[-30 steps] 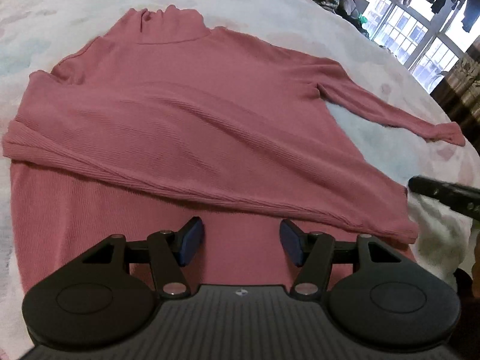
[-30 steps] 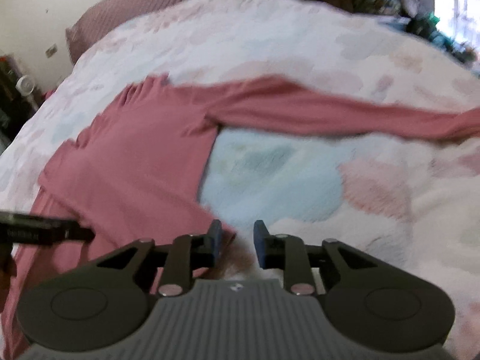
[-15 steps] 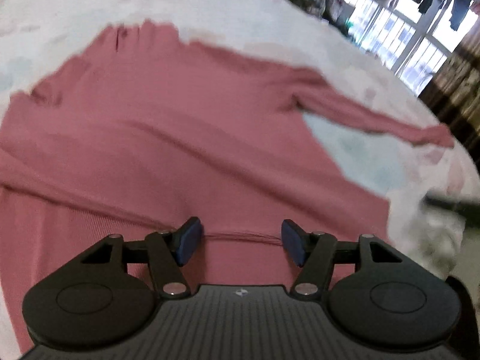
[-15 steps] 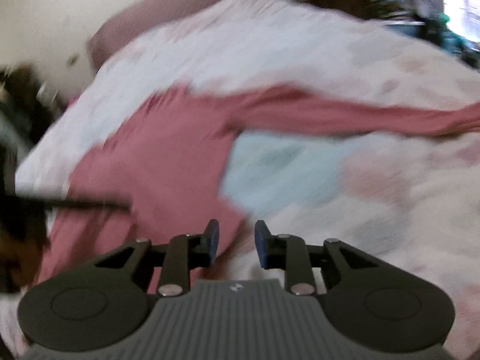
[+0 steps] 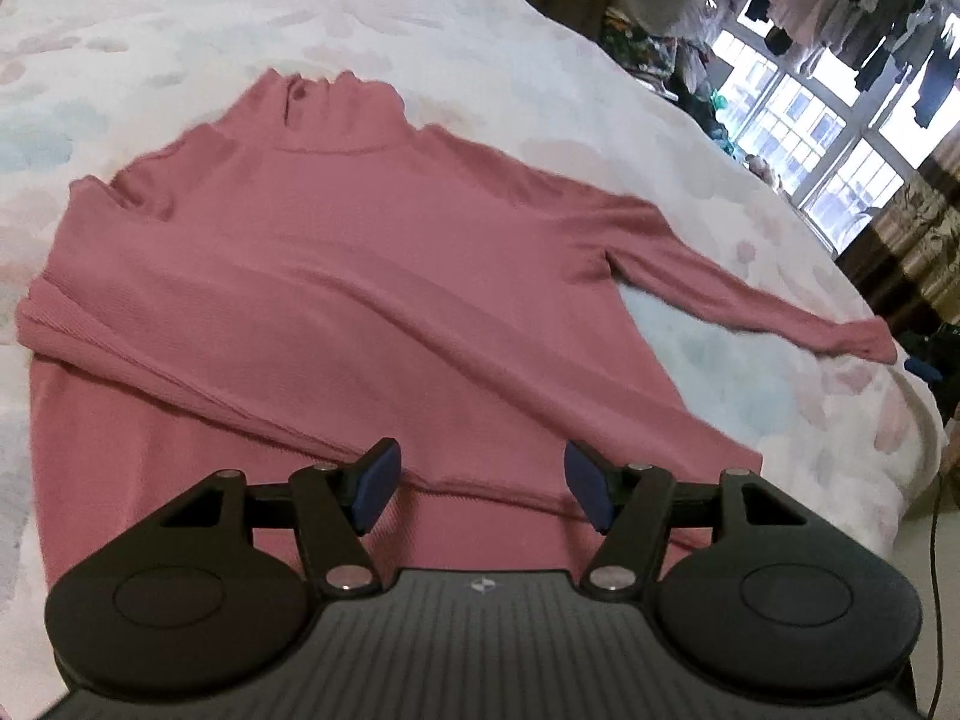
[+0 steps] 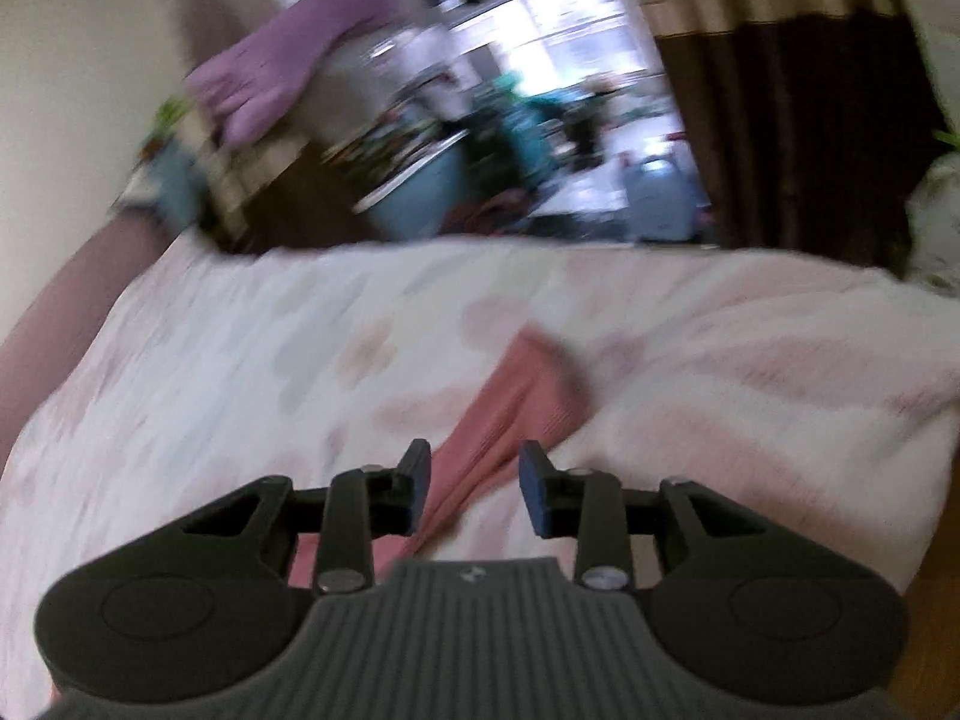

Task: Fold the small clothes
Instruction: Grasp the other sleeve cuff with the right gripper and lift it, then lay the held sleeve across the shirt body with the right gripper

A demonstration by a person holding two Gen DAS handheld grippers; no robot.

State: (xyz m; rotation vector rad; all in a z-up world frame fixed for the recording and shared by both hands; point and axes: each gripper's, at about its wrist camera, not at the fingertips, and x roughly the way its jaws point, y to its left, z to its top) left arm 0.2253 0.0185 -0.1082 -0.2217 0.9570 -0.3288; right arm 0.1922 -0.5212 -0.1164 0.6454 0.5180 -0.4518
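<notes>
Left wrist view: a dusty-pink ribbed knit turtleneck sweater [image 5: 372, 276] lies spread flat on a bed covered by a white quilt with pale pink and blue blotches [image 5: 600, 90]. One sleeve is already folded diagonally across the body, its cuff end lying just ahead of the jaws; the other long pink sleeve [image 5: 780, 306] stretches out ahead and to the right of the jaws, unfolded. By this layout the folding looks barely begun: the second sleeve and the body folds remain. The left gripper [image 5: 477, 483] hovers over the lower body of the sweater with its jaws wide apart, holding nothing. Right wrist view, blurred: the right gripper [image 6: 474, 489] sits low over the quilt, jaws partly apart, with the pink sleeve running between them and its cuff just ahead. Whether the blue pads [image 6: 534, 498] touch the fabric cannot be told; they are not clamped on it.
</notes>
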